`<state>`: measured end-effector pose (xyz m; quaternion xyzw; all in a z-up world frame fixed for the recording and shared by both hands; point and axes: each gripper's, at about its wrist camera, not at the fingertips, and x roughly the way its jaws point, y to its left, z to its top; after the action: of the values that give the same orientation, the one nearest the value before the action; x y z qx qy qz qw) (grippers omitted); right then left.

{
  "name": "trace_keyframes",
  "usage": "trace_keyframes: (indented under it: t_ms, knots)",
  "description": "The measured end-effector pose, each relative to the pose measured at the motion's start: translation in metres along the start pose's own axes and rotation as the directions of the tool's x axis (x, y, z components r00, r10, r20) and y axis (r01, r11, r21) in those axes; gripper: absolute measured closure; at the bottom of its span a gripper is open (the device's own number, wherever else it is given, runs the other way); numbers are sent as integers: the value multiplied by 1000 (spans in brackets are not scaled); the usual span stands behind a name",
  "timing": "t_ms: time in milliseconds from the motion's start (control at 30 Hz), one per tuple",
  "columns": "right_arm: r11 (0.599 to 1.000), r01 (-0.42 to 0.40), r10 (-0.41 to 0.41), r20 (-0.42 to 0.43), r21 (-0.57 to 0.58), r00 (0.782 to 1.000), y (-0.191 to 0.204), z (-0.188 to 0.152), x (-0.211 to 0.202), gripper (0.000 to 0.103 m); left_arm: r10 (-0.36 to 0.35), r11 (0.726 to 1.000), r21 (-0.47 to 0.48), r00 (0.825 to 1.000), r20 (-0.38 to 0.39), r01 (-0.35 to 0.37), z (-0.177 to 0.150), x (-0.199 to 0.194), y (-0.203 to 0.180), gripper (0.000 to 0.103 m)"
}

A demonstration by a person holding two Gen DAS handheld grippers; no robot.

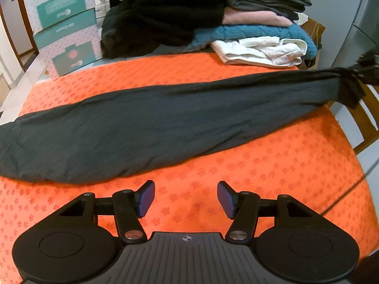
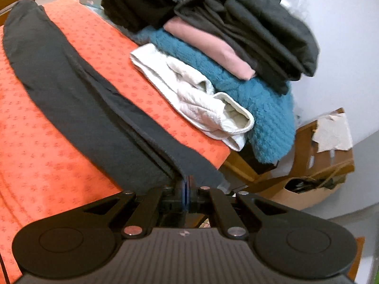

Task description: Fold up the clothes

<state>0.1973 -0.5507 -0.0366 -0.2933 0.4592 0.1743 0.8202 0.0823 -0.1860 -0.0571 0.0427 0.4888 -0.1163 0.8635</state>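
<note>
Right gripper (image 2: 186,185) pinches dark garment (image 2: 94,99); left gripper (image 1: 186,197) spread; clothes pile (image 1: 213,19) behind.

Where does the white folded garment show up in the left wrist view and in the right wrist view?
Left wrist view: the white folded garment lies upper right, at the far edge of the orange tablecloth.
Right wrist view: it sits centre, slightly right, at the cloth's far edge.
Shared landmark: the teal fleece it lies against, under the pink garment.
</note>
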Motion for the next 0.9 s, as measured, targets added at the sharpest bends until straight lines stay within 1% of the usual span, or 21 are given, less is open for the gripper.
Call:
trace_keyframes:
  t_ms: [67, 167, 233, 267, 300, 367, 400, 433, 567, 633, 667, 700, 733, 767, 833, 867, 900]
  knots:
    - [999, -29, 29, -23, 26, 999, -16, 8, 20, 102, 1, 1000, -4, 1000, -2, -1, 4, 2, -6, 42]
    - [995, -93, 96, -66, 47, 993, -34, 16, 48, 102, 3, 1000, -8, 1000, -8, -3, 13, 9, -11, 41]
    - [985, -154, 161, -114, 74, 980, -46, 19, 71, 101, 3, 1000, -10, 1000, -12, -4, 19, 14, -15, 40]
    - [982, -171, 181, -134, 85, 974, -51, 19, 82, 101, 4, 1000, -11, 1000, -14, -4, 22, 16, -16, 40]
    - [980, -175, 187, -151, 94, 971, -55, 19, 91, 101, 4, 1000, -13, 1000, -16, -5, 25, 18, -18, 39]
    - [980, -165, 181, -169, 108, 969, -63, 16, 108, 94, 5, 1000, -15, 1000, -20, -6, 31, 23, -22, 38]
    - [982, -148, 167, -165, 120, 972, -68, 15, 111, 92, 6, 1000, -17, 1000, -22, -6, 34, 25, -23, 38]
    - [982, -132, 153, -161, 133, 975, -73, 13, 115, 92, 7, 1000, -16, 1000, -24, -8, 38, 29, -25, 38]
    - [967, -99, 128, -114, 235, 985, -94, -3, 112, 92, 6, 1000, -3, 1000, -22, -6, 59, 48, -29, 38]
    - [949, -97, 129, -90, 299, 988, -103, -17, 105, 86, 0, 1000, 2, 1000, -14, 0, 70, 58, -31, 38]
    - [935, -101, 135, -77, 340, 988, -107, -26, 102, 85, -4, 1000, 4, 1000, -9, 4, 75, 63, -33, 38]
    - [919, -107, 141, -64, 380, 988, -112, -35, 99, 82, -8, 1000, 5, 1000, -6, 8, 80, 68, -34, 38]
    - [902, -112, 146, -50, 417, 988, -116, -43, 96, 75, -10, 1000, 6, 1000, -6, 10, 85, 73, -36, 38]
    - [880, -120, 153, -34, 460, 988, -118, -50, 95, 72, -13, 1000, 6, 1000, -5, 13, 89, 78, -37, 38]
    - [811, -156, 180, 13, 563, 984, -123, -68, 92, 59, -22, 1000, 4, 1000, -1, 22, 96, 84, -41, 37]
    - [769, -186, 200, 46, 612, 979, -124, -78, 90, 56, -27, 1000, 2, 1000, -2, 27, 98, 87, -43, 37]
    - [721, -216, 218, 81, 658, 973, -125, -88, 90, 52, -32, 999, -1, 999, -2, 32, 100, 90, -44, 37]
